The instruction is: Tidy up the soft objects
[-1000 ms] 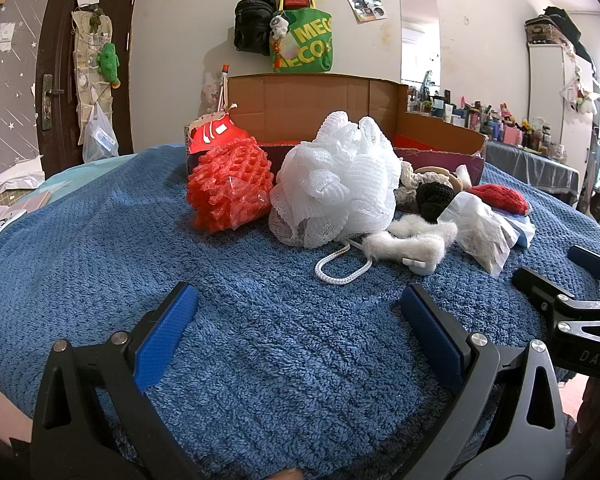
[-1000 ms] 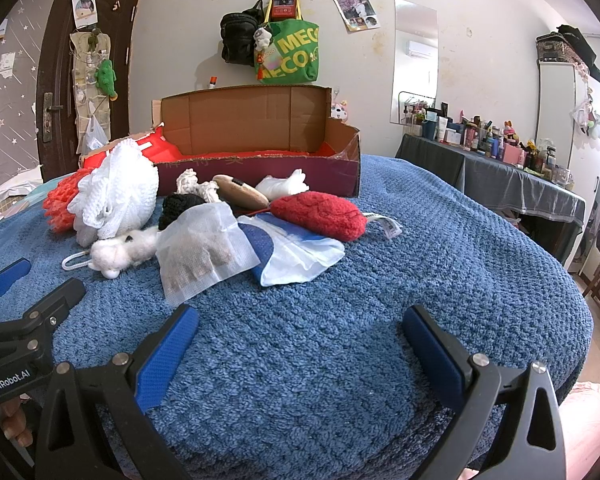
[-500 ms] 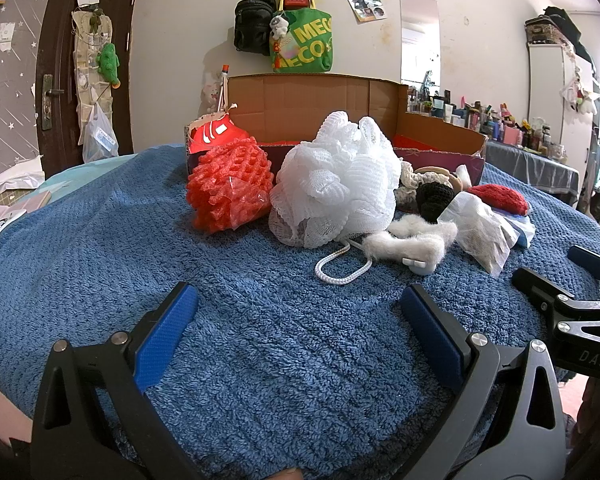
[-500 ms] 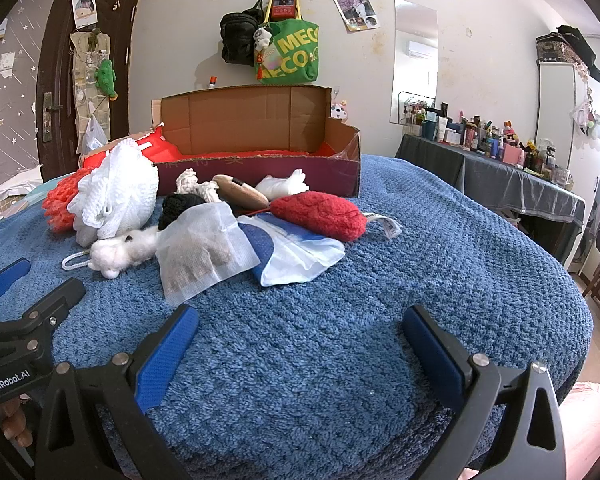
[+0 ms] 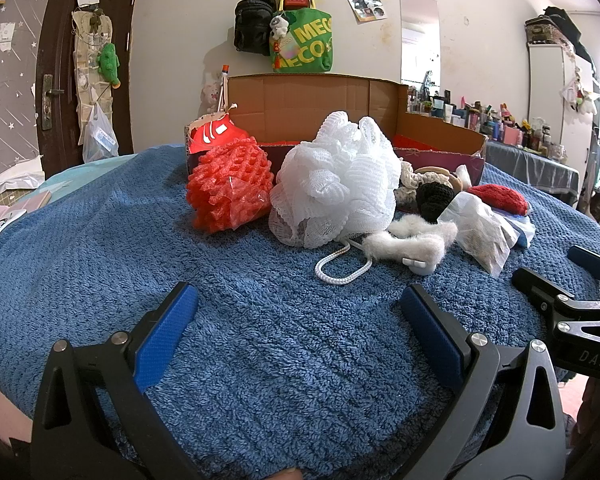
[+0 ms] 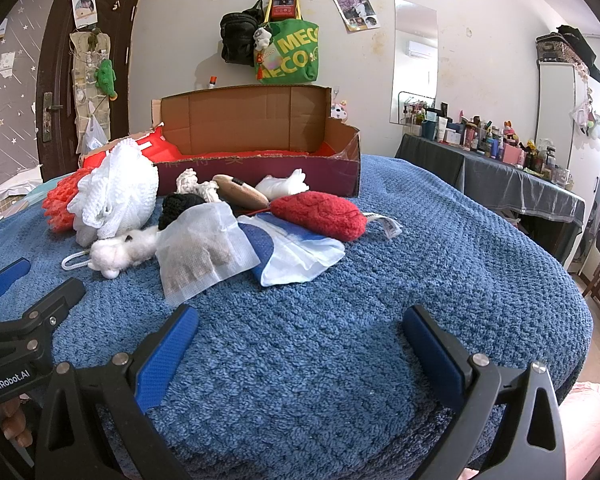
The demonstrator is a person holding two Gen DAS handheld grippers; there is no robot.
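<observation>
Both grippers, left gripper [image 5: 298,324] and right gripper [image 6: 300,344], spread wide and empty over the blue towel [image 5: 100,240], with the soft pile at twelve o'clock before the cardboard box [image 6: 260,168]; the white bath pouf [image 5: 336,176], loose-meshed, may snag its cord [image 5: 342,266].

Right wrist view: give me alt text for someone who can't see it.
The open right gripper hovers empty over a blue blanket, facing a pile of soft items: white bath pouf, mesh pouch, red knitted piece. An open cardboard box sits behind them.
</observation>
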